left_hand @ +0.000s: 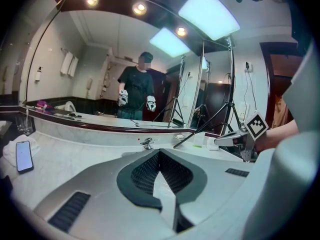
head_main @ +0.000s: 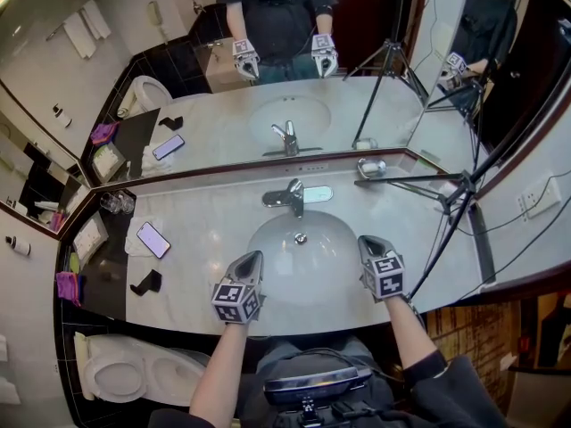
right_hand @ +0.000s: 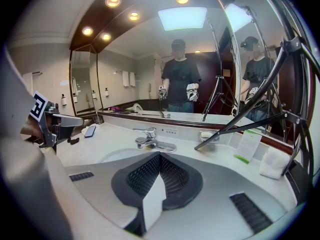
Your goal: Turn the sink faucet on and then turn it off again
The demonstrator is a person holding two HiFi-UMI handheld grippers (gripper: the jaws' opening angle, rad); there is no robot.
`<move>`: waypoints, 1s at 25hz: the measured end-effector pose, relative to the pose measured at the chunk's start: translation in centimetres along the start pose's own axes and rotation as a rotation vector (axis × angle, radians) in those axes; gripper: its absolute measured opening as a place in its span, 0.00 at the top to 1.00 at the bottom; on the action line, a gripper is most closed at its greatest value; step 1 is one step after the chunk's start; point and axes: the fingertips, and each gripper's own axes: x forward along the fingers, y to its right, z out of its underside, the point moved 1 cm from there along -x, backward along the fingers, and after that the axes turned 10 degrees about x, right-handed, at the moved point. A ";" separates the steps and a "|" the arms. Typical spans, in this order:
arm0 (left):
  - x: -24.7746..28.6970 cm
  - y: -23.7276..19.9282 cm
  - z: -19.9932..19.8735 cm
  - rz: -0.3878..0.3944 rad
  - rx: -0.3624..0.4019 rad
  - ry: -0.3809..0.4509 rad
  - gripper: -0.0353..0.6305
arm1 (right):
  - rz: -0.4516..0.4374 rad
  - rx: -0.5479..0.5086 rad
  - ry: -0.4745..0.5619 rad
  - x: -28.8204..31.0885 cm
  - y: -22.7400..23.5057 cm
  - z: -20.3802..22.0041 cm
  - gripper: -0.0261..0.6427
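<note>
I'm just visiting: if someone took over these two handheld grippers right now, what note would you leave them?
Left gripper: shut, empty, over the near left edge of the sink.
Right gripper: shut, empty, over its near right edge.
Faucet: behind the sink, touched by neither gripper; no water seen running.
Done: nothing that shows.
Left: probably turning it on, then off.

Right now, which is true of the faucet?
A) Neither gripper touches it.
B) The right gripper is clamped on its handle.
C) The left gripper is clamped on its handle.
A: the left gripper and the right gripper both sit at the near side of the sink, jaws together on nothing, well short of the faucet.
</note>
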 end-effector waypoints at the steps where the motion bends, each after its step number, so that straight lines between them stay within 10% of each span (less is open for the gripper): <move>1: 0.2 0.0 0.1 0.002 0.001 0.002 0.94 | -0.003 -0.002 -0.001 0.2 -0.1 -0.1 0.93; 10: 4.1 0.7 0.7 0.060 0.110 -0.033 0.84 | -0.037 -0.031 -0.024 2.8 -2.0 -1.6 0.93; 25: 15.8 -3.2 3.4 0.073 0.629 -0.211 0.54 | -0.043 -0.021 -0.071 7.5 -3.4 0.5 0.93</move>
